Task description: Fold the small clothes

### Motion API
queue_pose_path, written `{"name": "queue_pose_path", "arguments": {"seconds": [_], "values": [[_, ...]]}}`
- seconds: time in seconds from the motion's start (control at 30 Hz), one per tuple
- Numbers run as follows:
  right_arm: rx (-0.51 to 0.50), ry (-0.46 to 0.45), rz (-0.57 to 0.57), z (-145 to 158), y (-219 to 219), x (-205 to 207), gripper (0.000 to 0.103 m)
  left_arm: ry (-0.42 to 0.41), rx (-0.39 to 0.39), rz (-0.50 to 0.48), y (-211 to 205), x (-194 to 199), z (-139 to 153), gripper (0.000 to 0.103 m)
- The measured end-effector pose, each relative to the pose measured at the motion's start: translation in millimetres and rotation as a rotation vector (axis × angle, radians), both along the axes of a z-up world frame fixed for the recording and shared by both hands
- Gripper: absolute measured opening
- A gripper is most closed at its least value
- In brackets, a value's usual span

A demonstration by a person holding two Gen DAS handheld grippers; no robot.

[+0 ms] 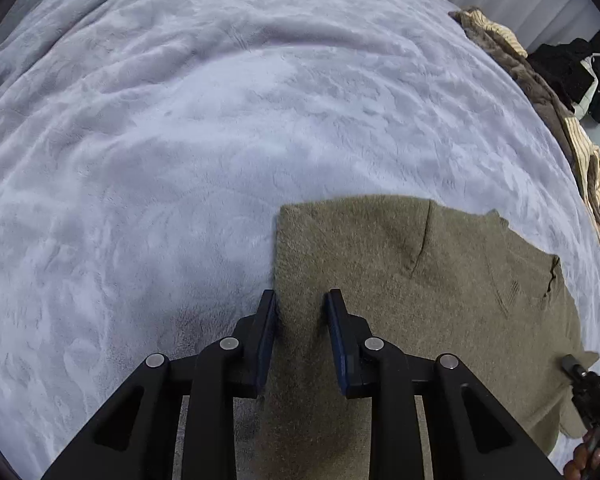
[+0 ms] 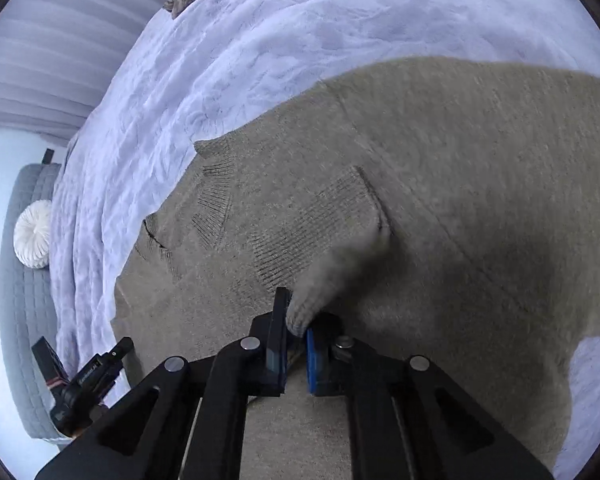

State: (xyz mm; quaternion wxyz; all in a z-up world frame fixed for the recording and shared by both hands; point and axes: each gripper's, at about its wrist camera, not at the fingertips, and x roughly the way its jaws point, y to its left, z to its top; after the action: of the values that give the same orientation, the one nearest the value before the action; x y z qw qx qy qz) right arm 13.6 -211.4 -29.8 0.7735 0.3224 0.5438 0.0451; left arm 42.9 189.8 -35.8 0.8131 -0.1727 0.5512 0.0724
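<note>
Between the fingers of the right gripper (image 2: 294, 320) a bunched ribbed cuff of the olive sweater (image 2: 440, 184) is clamped, the jaws drawn close on the knit; the sleeve rises from the grip and lies back across the body of the garment, which spreads ahead and to the right of this gripper. Just ahead of the left gripper (image 1: 301, 300) the same sweater (image 1: 420, 280) lies flat on the lavender blanket (image 1: 180, 140); its jaws stand apart, one finger on either side of the sweater's straight left edge, and whether the pads touch the cloth I cannot tell. That edge runs forward from the left gripper to a squared corner, then turns right along the far hem; left of it and beyond it the blanket runs wide and bare of clothes, rumpled only in low folds. One sweater lies in the working space; two grippers are in view, each catching the other at the edge of its camera, the left one's frame also showing fingertips of the hand holding the right one. Farther right of the left gripper, along the blanket's edge, a heap of striped and brown clothes (image 1: 556, 120) trails, with dark garments (image 1: 572, 72) beyond it. Far left of the right gripper a round white cushion (image 2: 32, 234) sits on a grey quilted bench (image 2: 24, 320); pale curtains (image 2: 52, 60) hang behind.
</note>
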Motion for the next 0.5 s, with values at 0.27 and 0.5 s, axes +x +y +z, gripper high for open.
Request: {"name": "queue_pose_path", "arguments": {"seconds": [0.27, 0.5], "values": [[-0.085, -0.154, 0.090, 26.9, -12.1, 18.8, 0.007, -0.104, 0.169, -0.063, -8.7, -14.4, 26.0, 0.103], [0.011, 0.031, -0.042, -28.2, -37.8, -12.9, 0.033, -0.006, 0.115, -0.126, -6.2, -14.9, 2.9, 0.103]]}}
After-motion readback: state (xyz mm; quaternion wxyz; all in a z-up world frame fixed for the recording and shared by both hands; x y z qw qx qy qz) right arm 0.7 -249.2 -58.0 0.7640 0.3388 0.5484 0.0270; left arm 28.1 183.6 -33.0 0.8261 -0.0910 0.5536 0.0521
